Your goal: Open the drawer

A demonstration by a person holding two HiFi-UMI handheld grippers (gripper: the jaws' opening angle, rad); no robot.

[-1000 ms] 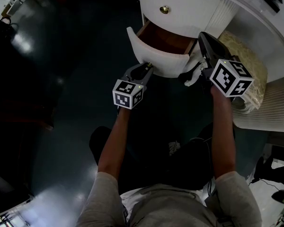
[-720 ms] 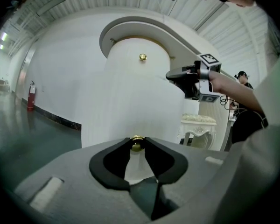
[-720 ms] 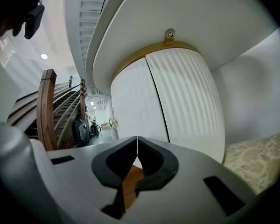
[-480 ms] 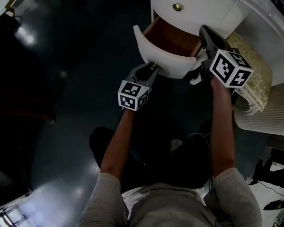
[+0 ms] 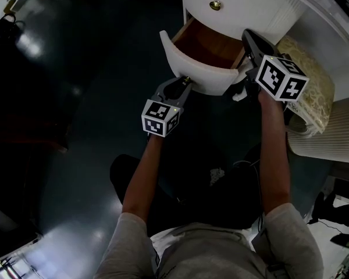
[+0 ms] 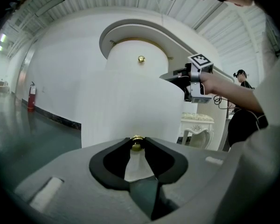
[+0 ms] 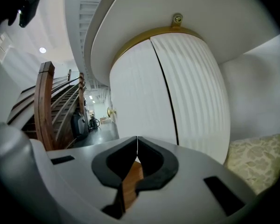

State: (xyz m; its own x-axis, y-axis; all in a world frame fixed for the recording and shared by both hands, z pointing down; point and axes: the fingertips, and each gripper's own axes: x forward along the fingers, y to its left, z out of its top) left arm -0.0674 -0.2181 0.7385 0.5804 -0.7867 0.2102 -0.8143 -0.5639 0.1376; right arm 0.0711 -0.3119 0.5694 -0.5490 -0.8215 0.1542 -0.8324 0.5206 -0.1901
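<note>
The white curved cabinet has its lower drawer pulled out, and the brown wooden inside shows. My left gripper is shut on that drawer's small brass knob, which sits between the jaw tips. The drawer above it is closed and has its own brass knob. My right gripper hovers over the open drawer's right side. In the right gripper view the right gripper has its tips touching, with only wood showing below them.
A cream patterned seat stands close on the right of the cabinet. The dark glossy floor spreads to the left. A wooden stair rail rises beside the cabinet. A person stands far behind.
My right gripper has shifted slightly towards the drawer's right edge. The left gripper keeps its hold on the knob, and the drawer stands about as far out as before.
</note>
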